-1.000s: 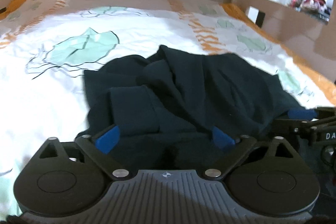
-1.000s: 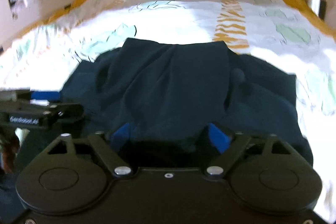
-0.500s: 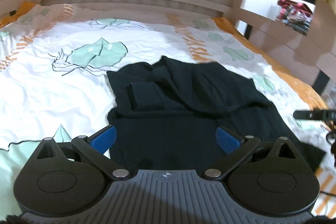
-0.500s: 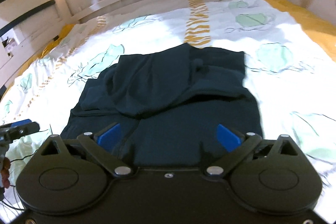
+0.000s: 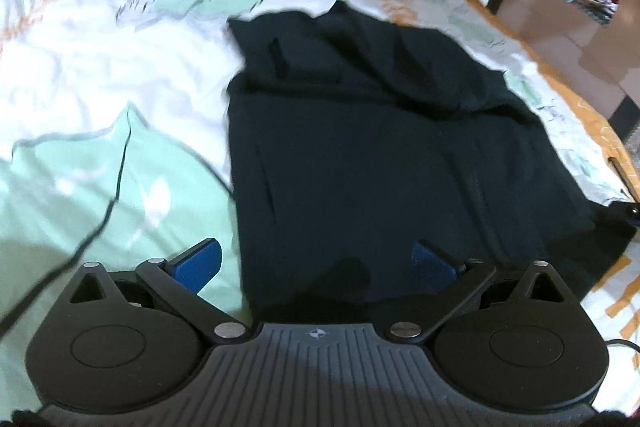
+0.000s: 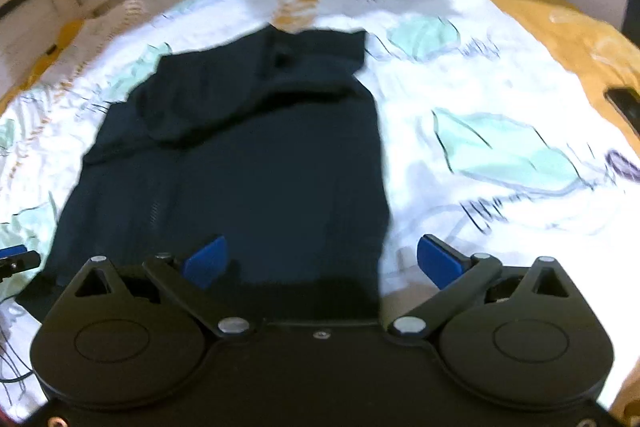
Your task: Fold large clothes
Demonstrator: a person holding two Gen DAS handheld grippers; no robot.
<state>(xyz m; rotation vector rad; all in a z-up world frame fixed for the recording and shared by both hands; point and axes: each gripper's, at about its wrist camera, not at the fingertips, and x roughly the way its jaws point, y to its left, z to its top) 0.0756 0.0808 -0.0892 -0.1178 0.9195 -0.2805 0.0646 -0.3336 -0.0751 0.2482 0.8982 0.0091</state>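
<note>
a bed with a white leaf-print sheet (image 5: 100, 75) carries the dark navy garment (image 5: 360, 155), its upper part bunched. left tool (image 5: 316, 261) and right tool (image 6: 322, 259) hover spread, gripping nothing.

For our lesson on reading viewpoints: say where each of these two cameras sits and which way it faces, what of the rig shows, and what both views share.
Left wrist: on the left gripper, facing forward over the garment's left near edge; open blue fingers show.
Right wrist: on the right gripper, facing forward over its right near edge; open fingers show.
Shared: the dark garment, the leaf-print bedsheet.
</note>
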